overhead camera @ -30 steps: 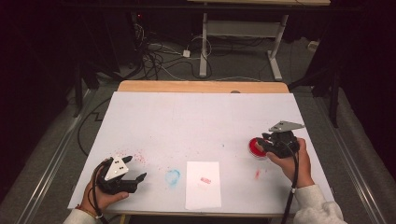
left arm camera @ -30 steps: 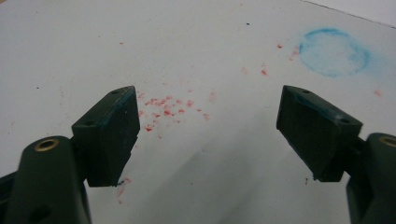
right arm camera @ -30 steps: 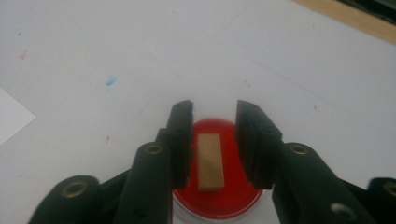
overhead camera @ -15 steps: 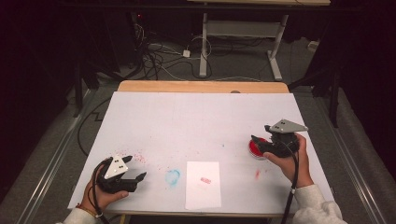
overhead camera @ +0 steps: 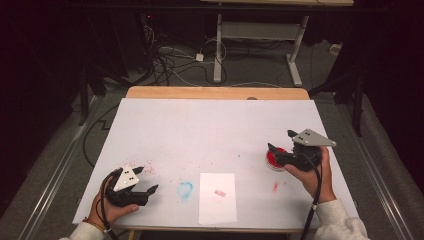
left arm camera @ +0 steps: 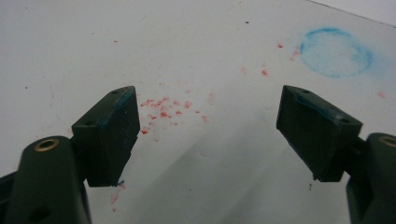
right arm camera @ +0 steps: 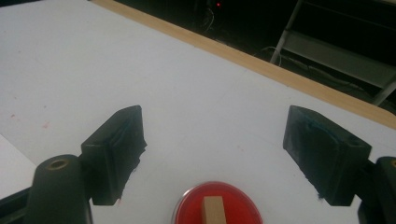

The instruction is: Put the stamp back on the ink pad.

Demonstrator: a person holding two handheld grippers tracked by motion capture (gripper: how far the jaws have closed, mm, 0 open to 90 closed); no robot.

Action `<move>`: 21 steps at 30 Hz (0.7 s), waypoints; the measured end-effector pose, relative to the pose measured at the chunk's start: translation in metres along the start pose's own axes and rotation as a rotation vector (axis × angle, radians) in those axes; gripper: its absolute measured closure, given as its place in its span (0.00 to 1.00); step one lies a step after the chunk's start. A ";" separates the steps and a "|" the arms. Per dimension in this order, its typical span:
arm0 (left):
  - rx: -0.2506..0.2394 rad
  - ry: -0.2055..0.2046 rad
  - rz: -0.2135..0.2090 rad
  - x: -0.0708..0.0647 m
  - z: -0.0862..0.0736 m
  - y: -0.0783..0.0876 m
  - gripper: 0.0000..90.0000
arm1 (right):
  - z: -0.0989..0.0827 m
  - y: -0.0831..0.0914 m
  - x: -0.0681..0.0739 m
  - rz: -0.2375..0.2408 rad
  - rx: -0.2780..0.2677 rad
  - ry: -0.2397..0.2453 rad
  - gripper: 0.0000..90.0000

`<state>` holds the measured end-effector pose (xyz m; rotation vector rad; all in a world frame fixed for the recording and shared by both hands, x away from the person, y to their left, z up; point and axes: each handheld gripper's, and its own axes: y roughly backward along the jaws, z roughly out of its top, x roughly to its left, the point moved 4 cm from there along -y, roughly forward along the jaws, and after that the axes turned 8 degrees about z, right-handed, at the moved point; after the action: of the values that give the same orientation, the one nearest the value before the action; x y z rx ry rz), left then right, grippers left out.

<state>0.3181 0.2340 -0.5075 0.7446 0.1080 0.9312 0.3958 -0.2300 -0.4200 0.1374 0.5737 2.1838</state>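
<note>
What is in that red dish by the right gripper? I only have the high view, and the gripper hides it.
Observer: The right gripper view shows a small wooden block standing upright in the middle of the red dish.
Operator: Is it being held?
Observer: No. The right gripper has just been opening its jaws. They stand wide, with the block low between them and untouched.
Operator: And the other gripper's pads, are they clean?
Observer: No. The left gripper has blue smears along the top edges of its pads.
</note>
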 end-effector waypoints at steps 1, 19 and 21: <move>0.000 0.003 0.000 0.000 0.000 0.000 0.23 | 0.000 0.000 0.001 0.000 -0.001 0.001 0.23; -0.003 -0.008 0.021 -0.002 -0.001 0.006 0.23 | 0.013 0.010 0.020 0.006 -0.052 0.075 0.23; -0.003 -0.007 0.018 -0.002 -0.001 0.006 0.23 | 0.014 0.011 0.022 0.009 -0.054 0.078 0.22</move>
<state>0.3124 0.2355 -0.5048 0.7468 0.0934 0.9458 0.3778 -0.2138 -0.4052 0.0261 0.5581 2.2194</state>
